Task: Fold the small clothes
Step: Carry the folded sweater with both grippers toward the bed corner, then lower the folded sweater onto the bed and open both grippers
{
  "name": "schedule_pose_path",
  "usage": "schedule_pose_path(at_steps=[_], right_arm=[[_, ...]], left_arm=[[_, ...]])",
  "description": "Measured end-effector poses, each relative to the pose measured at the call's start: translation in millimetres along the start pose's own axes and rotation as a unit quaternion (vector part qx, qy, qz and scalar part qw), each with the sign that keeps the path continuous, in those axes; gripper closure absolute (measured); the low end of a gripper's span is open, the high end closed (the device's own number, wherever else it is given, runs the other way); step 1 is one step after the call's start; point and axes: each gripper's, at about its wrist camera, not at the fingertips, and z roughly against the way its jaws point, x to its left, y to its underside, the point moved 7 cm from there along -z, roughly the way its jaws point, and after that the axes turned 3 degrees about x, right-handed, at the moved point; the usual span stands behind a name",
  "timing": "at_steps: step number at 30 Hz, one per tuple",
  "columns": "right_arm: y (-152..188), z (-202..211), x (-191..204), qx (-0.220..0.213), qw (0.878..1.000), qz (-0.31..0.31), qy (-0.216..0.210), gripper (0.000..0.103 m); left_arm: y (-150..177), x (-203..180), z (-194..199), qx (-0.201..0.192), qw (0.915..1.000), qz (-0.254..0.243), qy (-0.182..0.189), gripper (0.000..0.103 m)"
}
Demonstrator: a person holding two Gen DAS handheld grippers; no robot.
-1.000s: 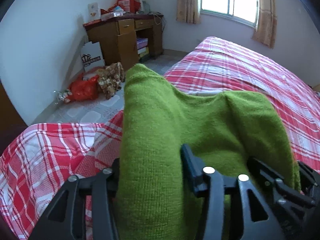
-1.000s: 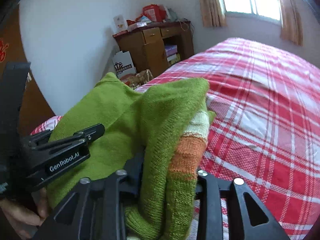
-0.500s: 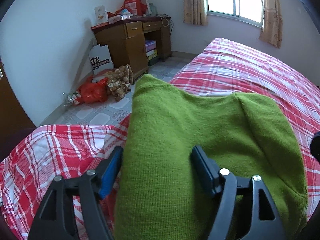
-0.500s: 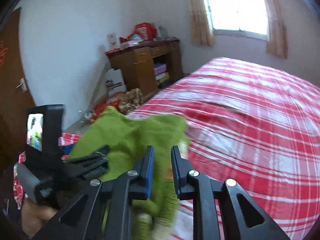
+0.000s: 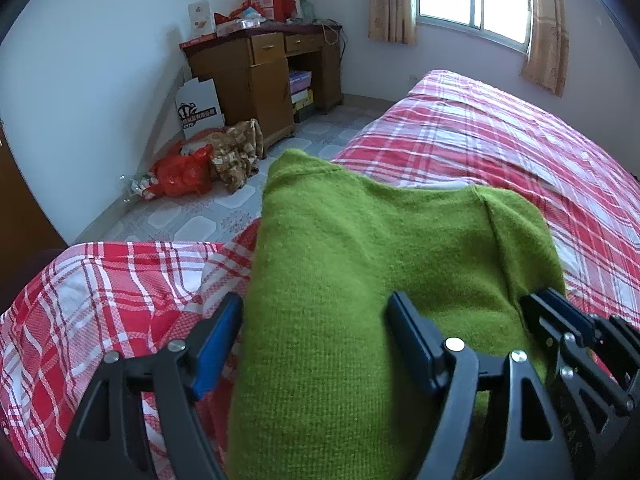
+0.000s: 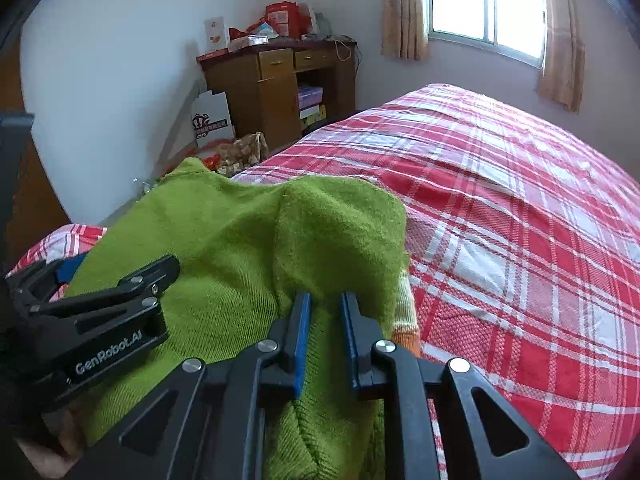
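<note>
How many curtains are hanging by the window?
2. One curtain hangs on the window's left side, and the other curtain hangs on its right side. None looks hidden.

White lettering reading "GenRobot.AI" stands on the black body of the left gripper, at the near left of the right wrist view. The white paper bag on the floor, left of the far bench, carries a dark printed logo whose lettering is too small to read.
</note>
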Motion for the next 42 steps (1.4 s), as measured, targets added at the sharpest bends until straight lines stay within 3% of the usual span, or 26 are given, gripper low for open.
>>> schedule_pose_path(at_steps=[10,17,22,31,39,42], right_arm=[[-13.5,-13.8,0.8,0.007,1.000,0.013,0.021,0.087],[-11.2,-14.2,-2.0,0.004,1.000,0.007,0.016,0.087],[-7.1,-5.6,3.3,0.004,0.999,0.025,0.030,0.087],[32.7,65.9,-0.4,-0.025,0.999,0.014,0.020,0.087],[56.8,59.6,12.5,-0.014,0.998,0.035,0.047,0.086],[58.3,69.2,14.5,-0.018,0.998,0.031,0.053,0.086]], left_arm=[[-0.5,7.6,-8.0,0.027,0.9988,0.032,0.025,0.021],[22.5,9.6,43.7,-0.002,1.0000,0.002,0.003,0.022],[37.8,11.4,45.3,-0.005,0.9999,-0.003,-0.014,0.020],[35.1,11.0,35.1,-0.007,0.9998,-0.006,-0.016,0.016],[36.8,6.0,33.3,-0.006,0.9997,-0.017,-0.017,0.016],[40.1,10.7,49.3,0.004,0.9999,-0.009,-0.001,0.017]])
